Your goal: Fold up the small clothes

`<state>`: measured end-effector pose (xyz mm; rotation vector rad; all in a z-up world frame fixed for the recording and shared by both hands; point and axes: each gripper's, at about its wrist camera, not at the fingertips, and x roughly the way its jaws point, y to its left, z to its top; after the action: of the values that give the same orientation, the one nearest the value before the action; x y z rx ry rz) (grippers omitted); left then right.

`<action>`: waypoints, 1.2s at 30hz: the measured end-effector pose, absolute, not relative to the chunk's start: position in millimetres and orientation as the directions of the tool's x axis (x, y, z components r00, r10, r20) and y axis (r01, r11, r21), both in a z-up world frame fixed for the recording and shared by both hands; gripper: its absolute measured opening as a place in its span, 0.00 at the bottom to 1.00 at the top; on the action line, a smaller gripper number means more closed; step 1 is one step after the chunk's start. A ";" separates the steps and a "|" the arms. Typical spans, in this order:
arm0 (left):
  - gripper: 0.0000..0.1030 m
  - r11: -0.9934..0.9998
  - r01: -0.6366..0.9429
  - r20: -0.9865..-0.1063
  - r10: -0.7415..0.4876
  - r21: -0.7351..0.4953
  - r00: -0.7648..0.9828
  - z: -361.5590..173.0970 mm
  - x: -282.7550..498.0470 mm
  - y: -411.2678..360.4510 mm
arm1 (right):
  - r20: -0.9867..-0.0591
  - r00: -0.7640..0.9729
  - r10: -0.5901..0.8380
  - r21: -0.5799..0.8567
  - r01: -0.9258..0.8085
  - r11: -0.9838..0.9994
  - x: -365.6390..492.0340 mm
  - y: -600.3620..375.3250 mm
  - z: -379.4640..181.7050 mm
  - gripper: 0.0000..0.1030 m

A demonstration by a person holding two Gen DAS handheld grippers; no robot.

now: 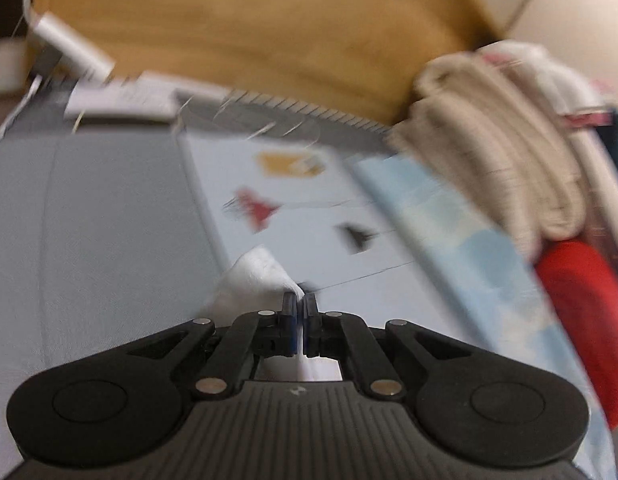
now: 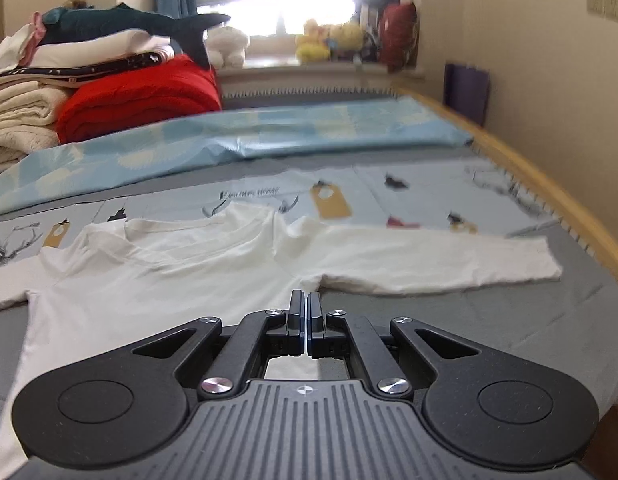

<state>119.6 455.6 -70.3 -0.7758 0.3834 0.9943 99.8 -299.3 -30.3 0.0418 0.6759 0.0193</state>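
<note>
While white shirt (image 2: 181, 276) lies flat on grey bed sheet (image 2: 509, 332), right gripper (image 2: 305, 304) sits at its near edge, by right armpit, fingers pressed together, thin bit of white cloth between them. Long sleeve stretches right. Left gripper (image 1: 300, 304) fingers also pressed together, pinching white cloth corner (image 1: 255, 276). Left view blurry. Red blanket (image 2: 145, 96) and cream folded pile (image 2: 17, 120) far left. Blue patterned sheet (image 2: 269, 136) beyond shirt.
</note>
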 end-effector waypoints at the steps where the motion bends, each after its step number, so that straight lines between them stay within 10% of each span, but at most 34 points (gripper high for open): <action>1: 0.02 0.330 -0.844 -0.598 0.598 -0.422 0.533 -55.2 119.1 441.3 | -0.645 0.763 0.049 0.047 -0.024 0.999 106.6 -293.6 -27.6 0.00; 9: 0.02 0.628 -0.605 -0.508 0.359 -0.489 0.783 -13.5 142.4 287.8 | -0.594 0.784 0.179 0.091 -0.156 0.984 180.5 -240.1 -11.2 0.00; 20: 0.02 0.799 -0.362 -0.621 -0.019 -0.481 0.783 -55.5 244.0 117.2 | -0.726 0.674 0.137 0.182 -0.005 0.983 233.9 -265.1 -92.0 0.00; 27: 0.17 0.703 0.084 -0.491 -0.571 -0.706 0.658 -65.3 271.8 15.5 | -0.733 0.652 0.192 0.274 0.025 0.961 253.4 -277.3 -105.8 0.00; 36: 0.18 0.867 -0.264 -0.726 -0.149 -0.423 0.671 -87.4 278.9 94.7 | -0.754 0.596 0.278 0.406 0.089 0.910 275.0 -277.0 -128.6 0.06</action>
<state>278.9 94.7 -87.4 -0.5340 0.8431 0.0684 275.0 -277.0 -128.6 0.4301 0.9336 0.1134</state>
